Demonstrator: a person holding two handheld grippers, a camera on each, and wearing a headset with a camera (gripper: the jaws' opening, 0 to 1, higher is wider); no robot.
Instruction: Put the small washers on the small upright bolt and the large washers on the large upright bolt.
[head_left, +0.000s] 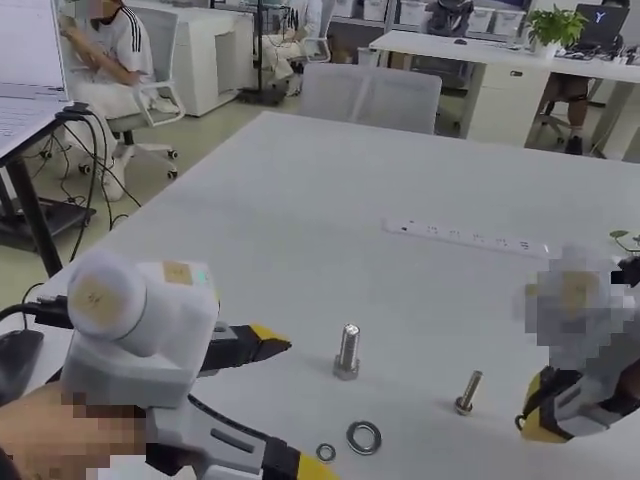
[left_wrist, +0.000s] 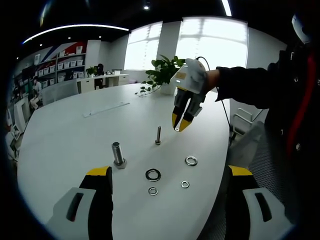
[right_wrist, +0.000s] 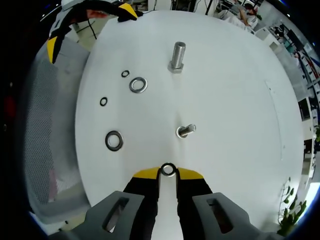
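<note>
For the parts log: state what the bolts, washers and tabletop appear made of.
Large bolt and small bolt: silvery grey with bright glints, likely steel; plating unclear. Washers: same shiny grey metal look. Tabletop: smooth matt white with faint sheen, probably laminate, though painted board is possible.

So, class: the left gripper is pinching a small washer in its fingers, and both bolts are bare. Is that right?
One slip: it is the right gripper that pinches the small washer in its fingers, as the right gripper view shows. The large bolt and the small bolt are bare.
</note>
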